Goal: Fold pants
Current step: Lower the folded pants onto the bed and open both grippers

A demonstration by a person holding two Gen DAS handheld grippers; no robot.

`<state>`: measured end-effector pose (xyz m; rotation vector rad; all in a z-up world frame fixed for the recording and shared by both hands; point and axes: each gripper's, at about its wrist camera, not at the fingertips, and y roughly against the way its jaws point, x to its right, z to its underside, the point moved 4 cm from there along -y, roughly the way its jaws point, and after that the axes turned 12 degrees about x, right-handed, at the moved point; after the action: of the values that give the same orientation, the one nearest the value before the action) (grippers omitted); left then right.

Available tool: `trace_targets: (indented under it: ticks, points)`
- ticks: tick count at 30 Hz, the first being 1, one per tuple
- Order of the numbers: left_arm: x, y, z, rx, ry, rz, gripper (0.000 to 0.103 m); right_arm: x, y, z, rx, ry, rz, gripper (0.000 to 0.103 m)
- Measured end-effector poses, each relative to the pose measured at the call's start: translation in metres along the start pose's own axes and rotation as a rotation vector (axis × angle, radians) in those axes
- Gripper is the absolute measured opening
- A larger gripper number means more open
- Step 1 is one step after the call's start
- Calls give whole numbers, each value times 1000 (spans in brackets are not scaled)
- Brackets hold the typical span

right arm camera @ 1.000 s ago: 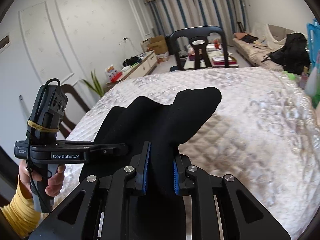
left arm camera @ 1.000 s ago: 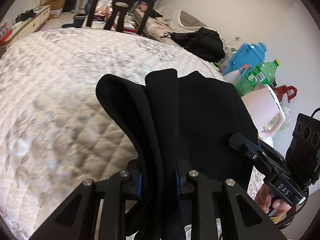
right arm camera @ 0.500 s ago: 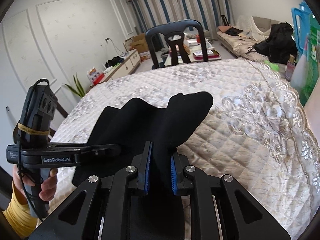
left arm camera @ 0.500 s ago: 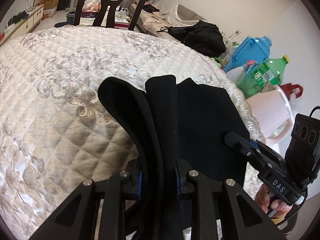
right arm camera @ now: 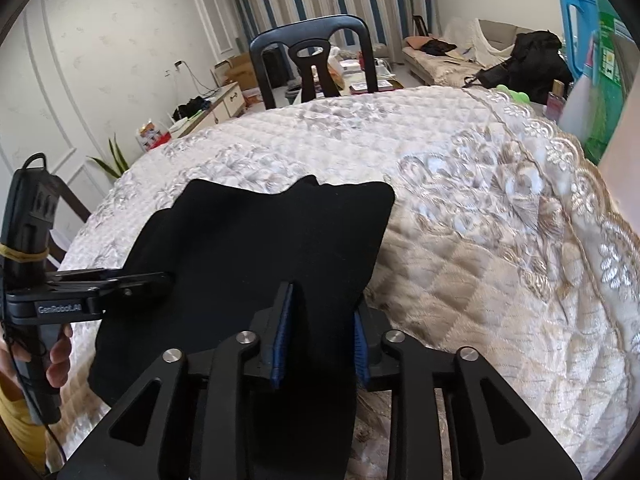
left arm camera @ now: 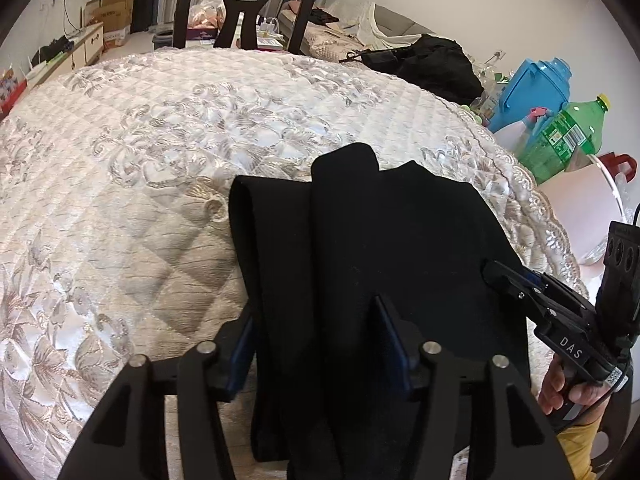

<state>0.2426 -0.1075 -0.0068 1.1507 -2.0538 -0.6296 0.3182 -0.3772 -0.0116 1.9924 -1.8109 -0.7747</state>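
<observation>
Release under way on both sides. A second ago: black pants [left arm camera: 360, 272] pinched tight in each set of jaws and carried above the quilted counter [left arm camera: 152, 152]. Now: left gripper [left arm camera: 320, 344] jaws opening, blue pads [left arm camera: 394, 344] standing clear of the fabric bundle running between them. Right gripper [right arm camera: 318, 336] jaws opening too, a cloth fold between them with the pads barely off it. Pants draped ahead of both sets of jaws, folded stack settling onto the quilt. Likely meaning: this fold laid down, ready for withdrawal and a fresh grasp or smoothing.
</observation>
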Motion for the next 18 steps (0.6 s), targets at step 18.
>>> trace_targets:
  ticks: [18]
  points:
    - [16,45,32,137,-128,-208,78,-19,57,12,99,73,70,66]
